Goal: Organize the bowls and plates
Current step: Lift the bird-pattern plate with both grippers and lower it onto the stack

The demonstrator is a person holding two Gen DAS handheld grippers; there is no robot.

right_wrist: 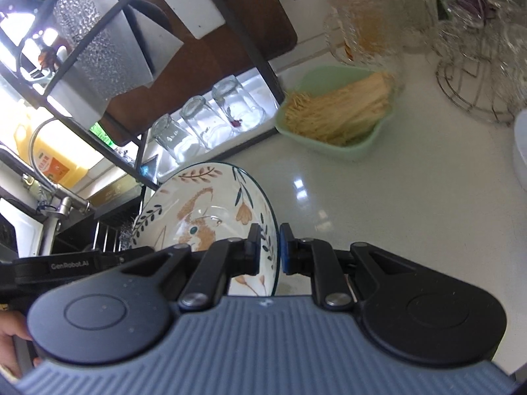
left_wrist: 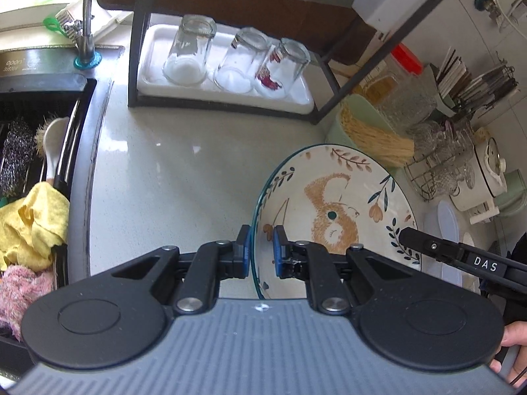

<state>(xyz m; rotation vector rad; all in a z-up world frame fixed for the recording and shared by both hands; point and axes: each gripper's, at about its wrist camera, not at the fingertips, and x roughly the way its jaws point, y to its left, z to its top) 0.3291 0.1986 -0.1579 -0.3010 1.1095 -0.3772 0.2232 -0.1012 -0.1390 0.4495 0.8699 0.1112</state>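
A cream plate [left_wrist: 332, 204] with a brown squirrel and leaf pattern and a dark rim hangs tilted above the pale counter. My left gripper [left_wrist: 260, 237] is shut on its left rim, blue pads on either side of the edge. My right gripper [left_wrist: 403, 232] comes in from the right of that view and grips the opposite rim. In the right wrist view the same plate [right_wrist: 210, 204] stands on edge, with my right gripper [right_wrist: 269, 233] shut on its rim, and the left gripper's body sits at the lower left.
A black rack holds a white tray [left_wrist: 154, 49] with three upturned glasses [left_wrist: 189, 52]. The sink [left_wrist: 36, 151] with brushes and cloths lies left. A green bowl of noodles [right_wrist: 339, 112], a red-lidded jar [right_wrist: 359, 16] and a wire basket of glassware [right_wrist: 477, 65] stand to the right.
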